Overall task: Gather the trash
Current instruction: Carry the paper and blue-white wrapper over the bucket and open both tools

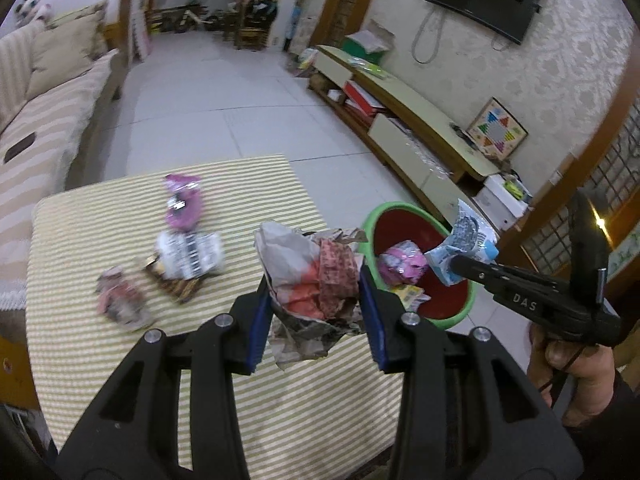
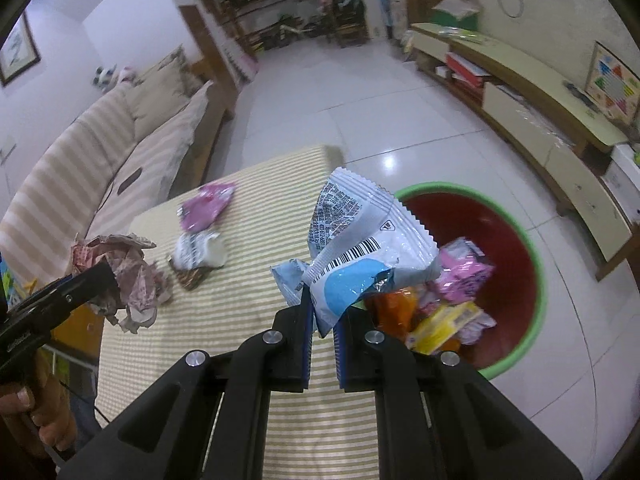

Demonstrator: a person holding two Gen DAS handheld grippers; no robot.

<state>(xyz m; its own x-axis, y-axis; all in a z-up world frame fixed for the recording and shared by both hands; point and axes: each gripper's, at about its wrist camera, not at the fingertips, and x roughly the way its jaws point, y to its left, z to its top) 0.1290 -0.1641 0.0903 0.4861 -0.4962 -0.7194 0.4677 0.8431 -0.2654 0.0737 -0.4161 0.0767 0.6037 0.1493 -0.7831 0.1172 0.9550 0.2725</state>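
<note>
My left gripper (image 1: 316, 292) is shut on a crumpled wad of newspaper (image 1: 312, 276), held above the striped table (image 1: 120, 360) near its right edge. My right gripper (image 2: 322, 316) is shut on a white and blue snack wrapper (image 2: 360, 248), lifted beside the green-rimmed red bin (image 2: 532, 240). In the left wrist view that wrapper (image 1: 464, 244) hangs over the bin (image 1: 400, 210). The bin holds pink, yellow and orange wrappers (image 2: 460, 280). On the table lie a pink packet (image 1: 182, 200), a white printed packet (image 1: 188, 256), a brown wrapper (image 1: 176, 286) and a crumpled scrap (image 1: 120, 298).
The bin stands on the tiled floor right of the table. A striped sofa (image 1: 40, 120) runs along the left. A low TV cabinet (image 1: 420, 120) lines the right wall. A hand (image 1: 572, 372) holds the right gripper's handle.
</note>
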